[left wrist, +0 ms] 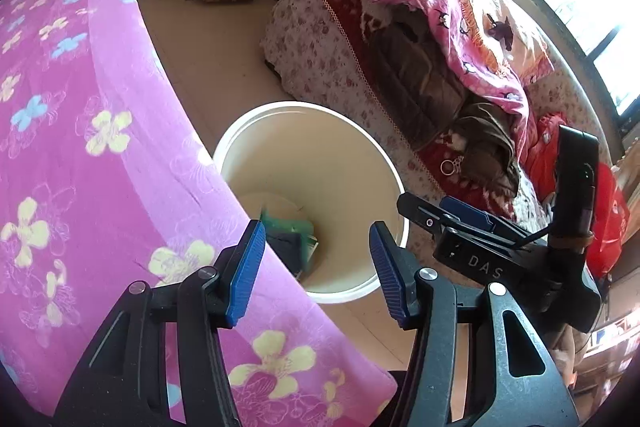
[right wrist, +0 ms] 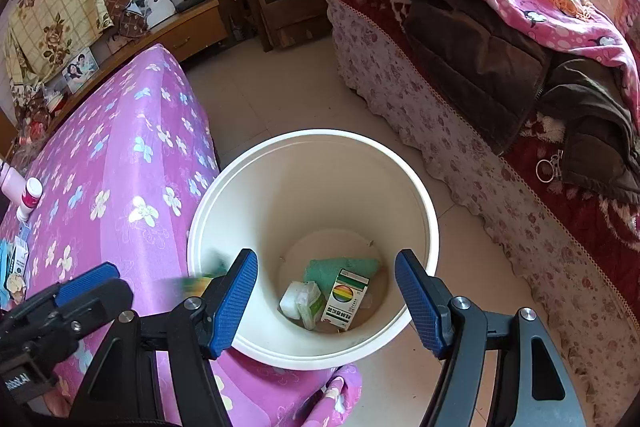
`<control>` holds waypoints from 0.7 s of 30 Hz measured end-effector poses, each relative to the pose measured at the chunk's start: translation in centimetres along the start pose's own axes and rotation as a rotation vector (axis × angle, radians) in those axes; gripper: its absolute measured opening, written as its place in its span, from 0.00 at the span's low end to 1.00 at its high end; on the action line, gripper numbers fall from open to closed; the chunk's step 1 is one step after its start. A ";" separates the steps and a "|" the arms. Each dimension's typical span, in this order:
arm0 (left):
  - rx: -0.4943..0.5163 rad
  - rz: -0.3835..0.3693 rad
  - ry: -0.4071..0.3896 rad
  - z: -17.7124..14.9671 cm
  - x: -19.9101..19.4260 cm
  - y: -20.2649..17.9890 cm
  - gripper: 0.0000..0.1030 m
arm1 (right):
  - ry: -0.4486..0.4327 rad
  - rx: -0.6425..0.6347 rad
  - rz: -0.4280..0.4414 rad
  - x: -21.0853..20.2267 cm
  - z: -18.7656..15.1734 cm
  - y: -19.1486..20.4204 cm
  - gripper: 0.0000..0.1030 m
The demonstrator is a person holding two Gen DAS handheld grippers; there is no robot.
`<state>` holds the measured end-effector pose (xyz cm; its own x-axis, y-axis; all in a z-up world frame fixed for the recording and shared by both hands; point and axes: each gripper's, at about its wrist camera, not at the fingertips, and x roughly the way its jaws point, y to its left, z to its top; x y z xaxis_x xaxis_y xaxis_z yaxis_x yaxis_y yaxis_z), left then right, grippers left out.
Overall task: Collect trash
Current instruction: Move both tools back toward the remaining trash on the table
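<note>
A white bucket point(right wrist: 416, 203) stands on the floor against the table's pink flowered cloth point(right wrist: 120, 163). At its bottom lie a green wad point(right wrist: 340, 267), a white box with a rainbow disc point(right wrist: 346, 301) and white crumpled wrap point(right wrist: 300, 301). My right gripper point(right wrist: 326, 259) hangs open over the bucket with nothing between its pads. My left gripper point(left wrist: 316, 231) is open above the near rim, its pads bare. A blurred green and dark box point(left wrist: 290, 241) shows inside the bucket below it. The same item is a green-yellow smear point(right wrist: 200, 279) at the rim in the right wrist view.
A pink and white bottle point(right wrist: 30, 195) and small boxes point(right wrist: 16, 263) sit on the table at the far left. A bed point(right wrist: 460, 131) piled with blankets and a brown jacket lines the right side, with tiled floor point(right wrist: 272, 95) between. Wooden furniture stands at the back.
</note>
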<state>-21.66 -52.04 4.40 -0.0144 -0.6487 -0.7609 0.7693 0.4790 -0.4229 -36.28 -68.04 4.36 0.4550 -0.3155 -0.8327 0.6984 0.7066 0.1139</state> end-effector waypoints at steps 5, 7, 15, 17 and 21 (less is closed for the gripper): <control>0.022 0.108 -0.012 -0.6 -1.1 0.9 0.51 | 0.010 -0.007 0.022 0.1 -0.3 1.0 0.67; 0.024 0.163 -0.017 -1.0 -1.7 1.6 0.51 | 0.017 -0.022 0.037 0.1 -0.6 2.0 0.67; -0.039 0.293 -0.045 -2.8 -4.7 5.5 0.51 | 0.015 -0.104 0.084 -0.6 -1.7 7.0 0.67; -0.051 0.327 -0.057 -3.3 -5.7 6.5 0.51 | 0.015 -0.126 0.096 -0.8 -2.0 8.4 0.67; -0.073 0.374 -0.084 -4.1 -7.8 8.1 0.51 | 0.021 -0.171 0.133 -1.0 -2.7 11.5 0.68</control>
<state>-17.90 -40.67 4.88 0.3131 -0.4660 -0.8275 0.6638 0.7306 -0.1603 -30.21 -57.86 5.06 0.5240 -0.2008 -0.8277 0.5286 0.8387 0.1312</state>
